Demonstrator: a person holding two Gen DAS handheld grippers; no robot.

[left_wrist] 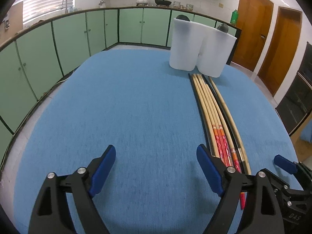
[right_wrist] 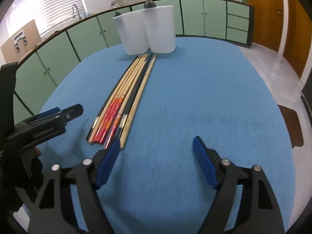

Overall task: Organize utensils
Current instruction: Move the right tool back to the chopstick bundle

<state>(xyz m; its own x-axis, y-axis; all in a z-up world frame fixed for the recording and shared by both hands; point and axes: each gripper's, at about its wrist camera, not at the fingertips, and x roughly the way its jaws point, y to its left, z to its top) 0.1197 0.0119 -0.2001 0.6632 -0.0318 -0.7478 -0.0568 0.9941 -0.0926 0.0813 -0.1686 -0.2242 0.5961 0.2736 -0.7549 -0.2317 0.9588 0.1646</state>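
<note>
Chopstick ends (left_wrist: 242, 202): lying hidden behind the left gripper's finger.
Container contents (right_wrist: 149, 4): only dark tops showing, unidentifiable.
Bundle (right_wrist: 117, 115): blurring.

Matt blue cloth covers the table (left_wrist: 136, 107); wooden chopsticks (left_wrist: 208, 105) beside smooth white plastic holders (left_wrist: 195, 46).

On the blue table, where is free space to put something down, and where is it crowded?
Free: the wide blue cloth left of the chopsticks, out to the table edge by the green cabinets; also the stretch to their right. Crowded: the strip where the chopsticks run up to the two white containers, and their near ends between the left gripper and right gripper.
</note>
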